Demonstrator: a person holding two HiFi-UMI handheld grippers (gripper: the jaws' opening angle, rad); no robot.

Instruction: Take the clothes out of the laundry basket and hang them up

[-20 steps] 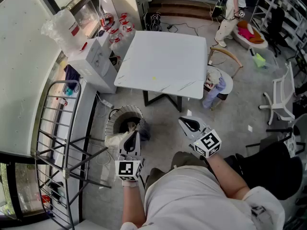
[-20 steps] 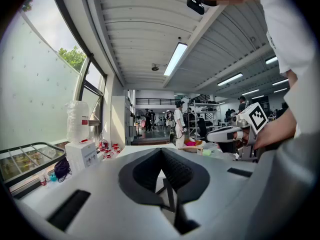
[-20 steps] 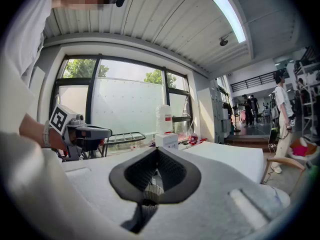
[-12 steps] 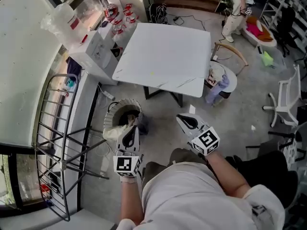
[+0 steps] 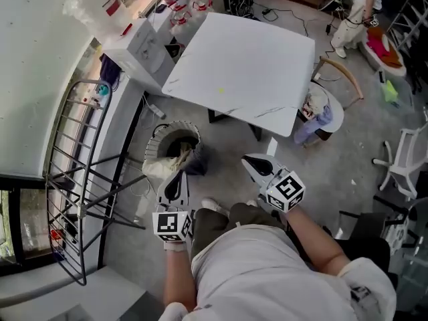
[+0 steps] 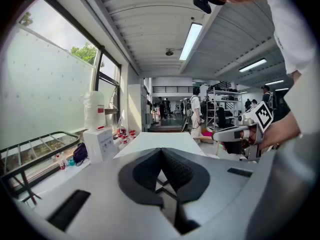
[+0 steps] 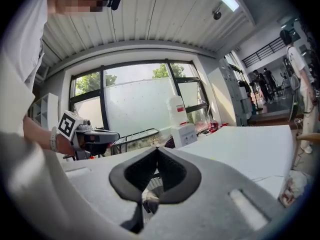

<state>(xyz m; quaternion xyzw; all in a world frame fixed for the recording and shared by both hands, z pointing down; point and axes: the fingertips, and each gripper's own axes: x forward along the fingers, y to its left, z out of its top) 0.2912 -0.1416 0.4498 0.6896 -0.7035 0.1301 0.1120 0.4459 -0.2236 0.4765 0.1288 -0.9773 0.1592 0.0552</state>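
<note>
Both grippers are clamped shut with nothing in them. The left gripper (image 5: 178, 178) sits just short of the one laundry basket (image 5: 155, 139) on the floor, and the right gripper (image 5: 251, 164) is off to the basket's right, clear of it. Inside there's a cream garment (image 5: 159, 168) spilling over the near rim right by the left tip, plus a dark one (image 5: 194, 166). One drying rack (image 5: 81, 209) stands to its left, and one white table (image 5: 247, 65) is beyond.

White table (image 5: 247, 65), white box (image 5: 139, 47) beside it, plastic jug (image 5: 99, 9) behind the box
</note>
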